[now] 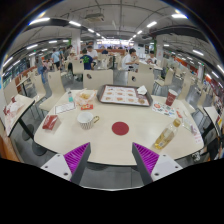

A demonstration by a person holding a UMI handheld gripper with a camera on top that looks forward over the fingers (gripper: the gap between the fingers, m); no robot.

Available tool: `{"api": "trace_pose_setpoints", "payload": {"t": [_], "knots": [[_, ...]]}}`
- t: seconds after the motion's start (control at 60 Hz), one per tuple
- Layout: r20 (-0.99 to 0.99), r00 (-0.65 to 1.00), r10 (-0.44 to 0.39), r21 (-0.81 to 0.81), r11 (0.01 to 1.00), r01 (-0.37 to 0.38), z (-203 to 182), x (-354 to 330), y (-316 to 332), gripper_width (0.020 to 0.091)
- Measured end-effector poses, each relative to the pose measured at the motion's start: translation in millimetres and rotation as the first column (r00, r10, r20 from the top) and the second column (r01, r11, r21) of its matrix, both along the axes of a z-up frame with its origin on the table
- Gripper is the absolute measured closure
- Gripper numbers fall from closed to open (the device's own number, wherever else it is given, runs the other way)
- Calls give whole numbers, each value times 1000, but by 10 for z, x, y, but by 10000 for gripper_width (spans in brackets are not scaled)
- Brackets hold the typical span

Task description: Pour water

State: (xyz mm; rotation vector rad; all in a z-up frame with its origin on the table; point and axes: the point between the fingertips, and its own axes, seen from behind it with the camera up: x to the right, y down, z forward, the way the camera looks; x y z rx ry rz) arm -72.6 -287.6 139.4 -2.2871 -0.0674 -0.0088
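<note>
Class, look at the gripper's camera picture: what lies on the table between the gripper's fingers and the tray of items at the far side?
In the gripper view, a round red coaster lies on the table, between the open gripper and the tray. The rest is bare.

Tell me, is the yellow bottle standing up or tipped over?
Standing up. The yellow bottle stands upright on the table, cap on top, beyond the right finger. The gripper is open, holding nothing.
</note>
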Motion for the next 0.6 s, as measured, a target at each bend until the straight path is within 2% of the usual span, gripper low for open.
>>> {"api": "trace_pose_setpoints", "payload": {"t": [0.017, 0.083, 0.1, 0.117, 0.383, 0.6], "knots": [[-1, 1000, -4, -2, 1000, 4, 155, -3, 71, 252], [0, 1000, -19, -8, 1000, 19, 206, 221, 102, 253], [0, 1000, -25, -9, 1000, 25, 45, 144, 8, 253], [-2, 1000, -26, -10, 1000, 26, 13, 410, 6, 253], [21, 995, -100, 2, 995, 100, -444, 1641, -4, 252], [-39, 992, -118, 125, 985, 122, -630, 2327, 599, 250]]}}
